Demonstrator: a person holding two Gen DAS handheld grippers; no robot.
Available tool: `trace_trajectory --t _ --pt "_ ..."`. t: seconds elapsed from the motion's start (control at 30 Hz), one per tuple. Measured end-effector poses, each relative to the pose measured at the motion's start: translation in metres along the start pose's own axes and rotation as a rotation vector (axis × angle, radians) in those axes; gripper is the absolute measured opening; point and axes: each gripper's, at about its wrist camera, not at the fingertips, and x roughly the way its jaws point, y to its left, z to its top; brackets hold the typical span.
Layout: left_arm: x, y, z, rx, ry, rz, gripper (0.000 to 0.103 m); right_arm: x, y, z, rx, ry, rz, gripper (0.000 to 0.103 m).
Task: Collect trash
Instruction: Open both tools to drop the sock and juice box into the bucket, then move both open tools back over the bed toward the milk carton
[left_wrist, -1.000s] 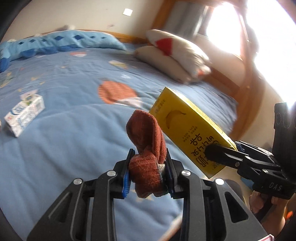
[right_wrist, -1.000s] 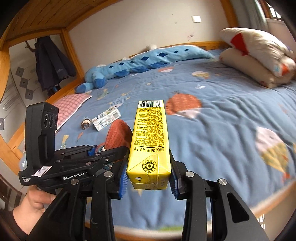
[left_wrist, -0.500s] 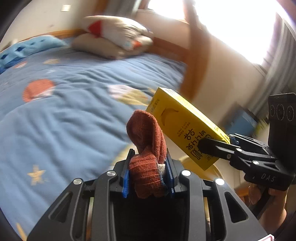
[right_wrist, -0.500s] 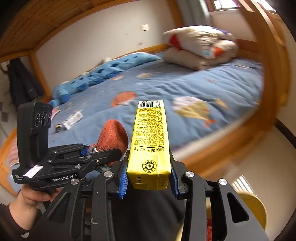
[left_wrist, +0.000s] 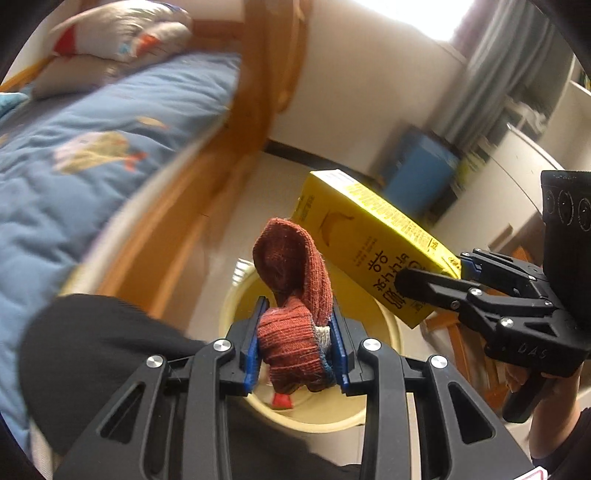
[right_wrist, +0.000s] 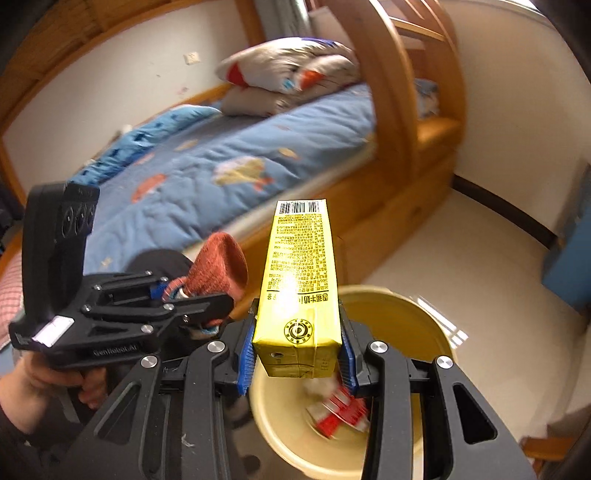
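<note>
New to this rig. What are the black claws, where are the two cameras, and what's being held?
There is no robot here: a person holds a hand-operated two-finger gripper in each hand, and each carries a fisheye camera looking along its fingers. One picture comes from the left gripper, the other from the right gripper; each view also catches the other tool. The left is clamped on a rust-red sock, the right on a yellow drink carton. Below both sits a cream bin on the floor, with blurred red-and-white trash inside. Behind is a wooden bed with a blue quilt.
</note>
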Motion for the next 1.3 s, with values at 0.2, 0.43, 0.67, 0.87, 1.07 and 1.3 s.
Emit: trace_trajectory --t 0.2,0.43,0.67,0.87,1.07,1.3 --pt "0.033 -0.025 0.001 0.042 0.057 -0.024 0.071 0.000 -0.027 -0.018 0.061 0.029 -0.076 0.053" --pt "0.042 -0.014 -0.004 0.007 0.088 0.007 0.093 0.000 -0.056 -0.026 0.132 0.047 -0.114 0.058" --pt "0.020 -0.012 -0.006 0.030 0.026 0.022 0.093 0.008 -0.047 -0.024 0.127 0.065 -0.068 0.056" --pt "-0.012 0.001 -0.002 -0.004 -0.066 0.068 0.093 0.012 -0.017 -0.003 0.064 0.035 0.013 0.056" --pt "-0.073 0.039 -0.009 -0.060 -0.181 0.213 0.093 0.022 0.040 0.026 -0.059 -0.005 0.142 0.056" --pt "-0.148 0.093 -0.031 -0.185 -0.293 0.382 0.093 0.048 0.135 0.057 -0.222 -0.026 0.329 0.056"
